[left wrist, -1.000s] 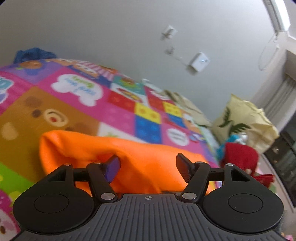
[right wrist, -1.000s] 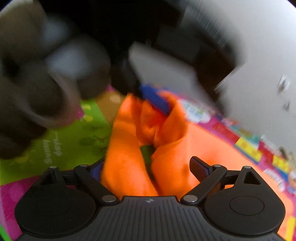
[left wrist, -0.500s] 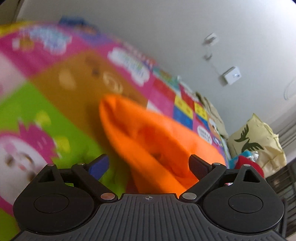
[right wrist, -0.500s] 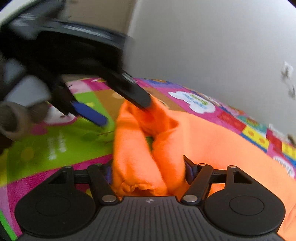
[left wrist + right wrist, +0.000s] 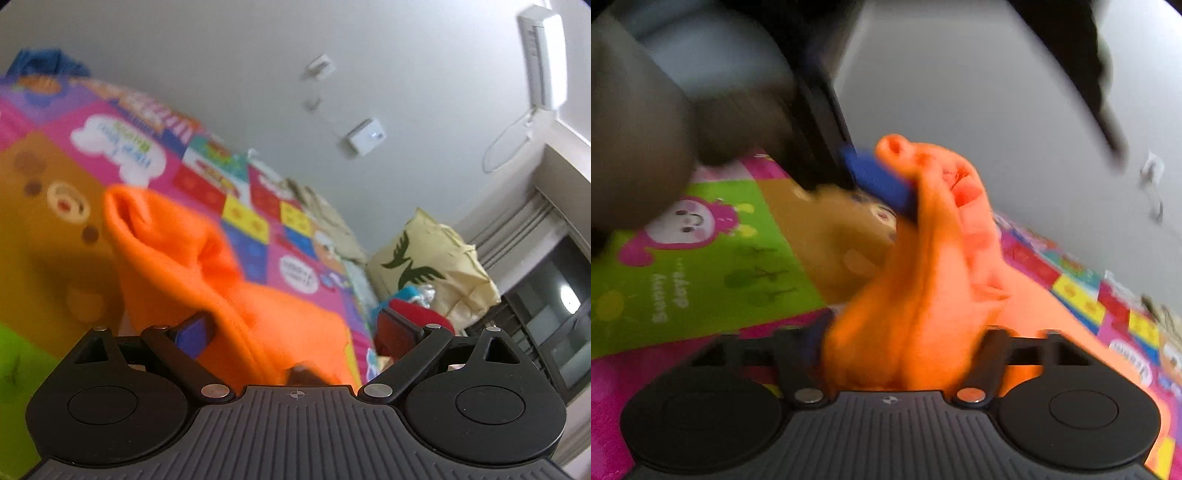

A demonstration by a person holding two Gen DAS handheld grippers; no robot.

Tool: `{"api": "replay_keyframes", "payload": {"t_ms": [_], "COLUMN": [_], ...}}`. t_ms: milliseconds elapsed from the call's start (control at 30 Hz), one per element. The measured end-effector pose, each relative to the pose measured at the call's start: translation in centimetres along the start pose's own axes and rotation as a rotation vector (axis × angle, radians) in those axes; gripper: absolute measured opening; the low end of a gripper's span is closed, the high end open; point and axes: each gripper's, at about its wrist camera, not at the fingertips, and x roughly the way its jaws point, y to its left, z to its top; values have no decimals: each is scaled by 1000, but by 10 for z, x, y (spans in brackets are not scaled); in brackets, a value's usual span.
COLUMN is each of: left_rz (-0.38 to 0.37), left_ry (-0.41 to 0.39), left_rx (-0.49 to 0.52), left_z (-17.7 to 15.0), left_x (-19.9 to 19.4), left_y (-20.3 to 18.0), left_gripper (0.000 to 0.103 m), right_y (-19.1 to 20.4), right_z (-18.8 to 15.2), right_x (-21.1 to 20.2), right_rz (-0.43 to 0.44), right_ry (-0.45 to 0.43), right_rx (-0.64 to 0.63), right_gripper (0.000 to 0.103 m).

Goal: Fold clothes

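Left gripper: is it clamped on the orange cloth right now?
No, the left gripper stands wide open, and the orange cloth lies loose between its pads.

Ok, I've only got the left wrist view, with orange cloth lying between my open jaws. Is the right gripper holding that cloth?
Observer: Yes. The right gripper is shut on a bunched fold of the orange garment.
Operator: Where does my left gripper sit relative to that grip?
Observer: Beyond it. The left gripper, whose jaws have just been opening with the cloth loose between them, shows its blue pad right beside the garment's raised tip.
Operator: What's on the mat on that side?
Observer: A green mat panel with a pink cartoon figure lies left of the garment.
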Motion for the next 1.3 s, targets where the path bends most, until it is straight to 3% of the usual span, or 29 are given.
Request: {"api": "replay_keyframes", "payload": {"t_ms": [33, 100, 200, 400, 467, 533, 700, 867, 1000, 1067, 1233, 1300], "left_rz": [0, 8, 86, 228, 242, 237, 208, 136, 121, 100, 91, 86], "left_ry": [-38, -116, -190, -98, -72, -50, -39, 14, 144, 181, 191, 191], "left_rx": [16, 42, 30, -207, -218, -217, -107, 125, 183, 177, 206, 201], "left_z": [3, 7, 7, -16, -18, -18, 0, 25, 16, 7, -5, -4], "left_x": [-10, -30, -54, -40, -33, -25, 4, 56, 105, 117, 120, 116], "left_y": [-2, -3, 13, 69, 74, 75, 51, -1, -11, -9, -6, -6], "left_gripper": [97, 97, 97, 96, 76, 71, 66, 68, 69, 69, 69, 69], "right_y": [-6, -22, -34, -43, -43, -45, -59, -72, -83, -93, -110, -108], "right_z": [-1, -2, -6, -12, -13, -13, -16, -23, -43, -50, -47, -50], "right_x": [-2, -9, -17, -19, -16, -15, -22, -43, -65, -78, -104, -85], "right_rz": [0, 10, 33, 97, 103, 116, 189, 218, 84, 11, -78, -137], "right_ry": [-8, -28, -39, -41, -44, -48, -70, -108, -110, -116, -186, -95], "right_rx": [26, 98, 163, 250, 263, 288, 392, 436, 391, 399, 434, 407], "right_gripper": [41, 40, 37, 33, 33, 33, 29, 29, 36, 48, 63, 64]}}
